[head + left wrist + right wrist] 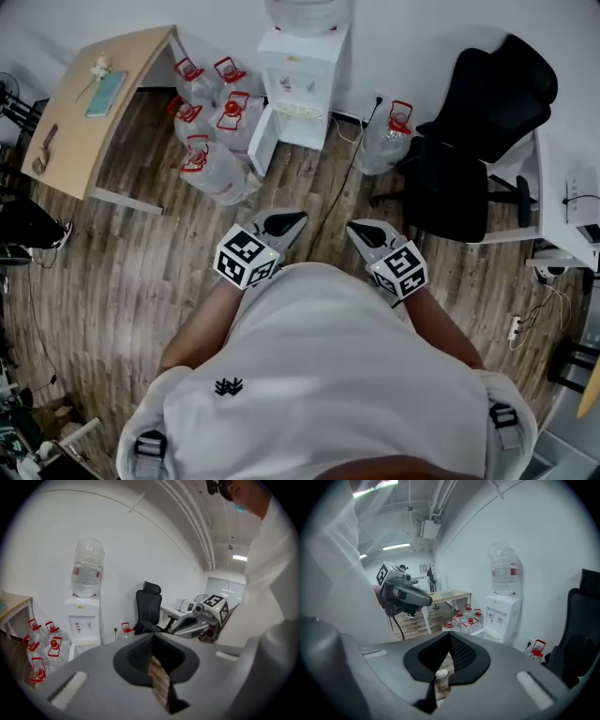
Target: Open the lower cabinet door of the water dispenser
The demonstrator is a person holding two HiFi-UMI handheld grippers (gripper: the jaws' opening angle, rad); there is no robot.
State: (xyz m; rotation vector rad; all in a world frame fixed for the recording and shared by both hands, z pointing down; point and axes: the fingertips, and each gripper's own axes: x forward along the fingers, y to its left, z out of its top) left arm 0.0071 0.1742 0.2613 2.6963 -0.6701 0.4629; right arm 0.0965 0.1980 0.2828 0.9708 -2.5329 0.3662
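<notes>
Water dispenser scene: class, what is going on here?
A person stands on the wooden floor some way from the water dispenser, holding the left gripper and right gripper low in front, both shut and empty. Neither touches anything. The dispenser's lower cabinet door looks swung open, beside a cluster of water jugs.

Floor [122, 253]: wood-look planks, matt, grainy.
Water dispenser [302, 70], far: white plastic, smooth, slight gloss.
Bottles [217, 169], left of it: clear plastic, red caps.
Desk [94, 103], far left: pale wood top, matt.
Chair [478, 141], right: black, matt.
Shirt [328, 375], near: white cloth.
</notes>
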